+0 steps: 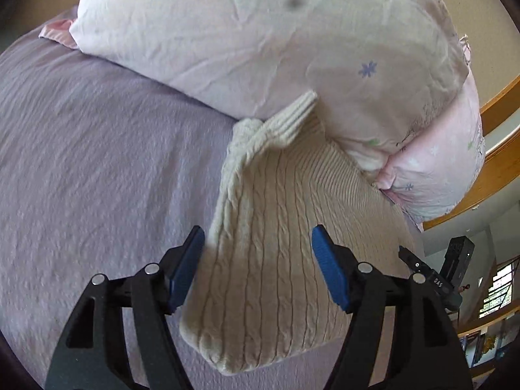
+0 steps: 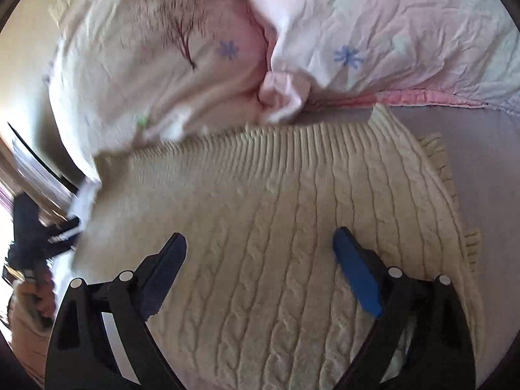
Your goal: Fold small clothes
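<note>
A cream cable-knit sweater (image 1: 276, 227) lies folded on a lavender bedspread (image 1: 97, 162), its ribbed edge against the pillows. It also fills the right wrist view (image 2: 276, 227). My left gripper (image 1: 258, 243) is open and empty, hovering over the sweater's left part. My right gripper (image 2: 260, 247) is open and empty, hovering above the sweater's middle. The other gripper shows at the right edge of the left wrist view (image 1: 448, 269) and at the left edge of the right wrist view (image 2: 32, 234).
Two pale pink pillows with flower prints (image 1: 276, 32) (image 2: 162, 65) lie behind the sweater and touch it. A wooden rail (image 1: 500, 162) curves past the bed's right side. The bedspread extends left of the sweater.
</note>
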Tool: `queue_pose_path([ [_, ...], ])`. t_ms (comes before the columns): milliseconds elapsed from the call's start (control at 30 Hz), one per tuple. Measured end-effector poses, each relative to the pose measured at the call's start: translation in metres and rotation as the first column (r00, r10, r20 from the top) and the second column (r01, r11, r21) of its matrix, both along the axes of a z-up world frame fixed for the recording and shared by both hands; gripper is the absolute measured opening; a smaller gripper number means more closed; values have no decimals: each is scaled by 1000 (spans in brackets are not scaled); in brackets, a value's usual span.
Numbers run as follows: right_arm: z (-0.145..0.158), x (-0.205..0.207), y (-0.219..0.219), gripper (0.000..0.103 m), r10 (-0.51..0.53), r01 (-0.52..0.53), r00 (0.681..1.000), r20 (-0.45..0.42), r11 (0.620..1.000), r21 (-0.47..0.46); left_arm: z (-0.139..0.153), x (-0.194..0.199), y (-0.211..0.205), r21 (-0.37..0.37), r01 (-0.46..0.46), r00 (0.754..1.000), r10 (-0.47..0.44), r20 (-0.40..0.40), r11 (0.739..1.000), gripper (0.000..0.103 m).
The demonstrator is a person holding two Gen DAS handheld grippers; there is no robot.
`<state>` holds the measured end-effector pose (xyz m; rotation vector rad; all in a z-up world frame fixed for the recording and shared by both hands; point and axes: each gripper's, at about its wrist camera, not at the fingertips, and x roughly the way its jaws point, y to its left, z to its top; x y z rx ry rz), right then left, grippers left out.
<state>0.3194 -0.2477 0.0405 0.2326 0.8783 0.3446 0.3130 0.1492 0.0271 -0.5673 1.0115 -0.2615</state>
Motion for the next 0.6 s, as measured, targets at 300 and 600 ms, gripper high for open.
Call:
queue_pose_path([
  [300, 28, -37, -48, 100, -84, 41, 985, 148, 960, 276, -10, -1, -11, -21, -73, 997, 73, -5, 997, 64],
  [600, 34, -36, -88, 100, -144, 75, 981, 129, 900, 429, 17, 4, -30, 9, -126, 992, 126, -11, 992, 17],
])
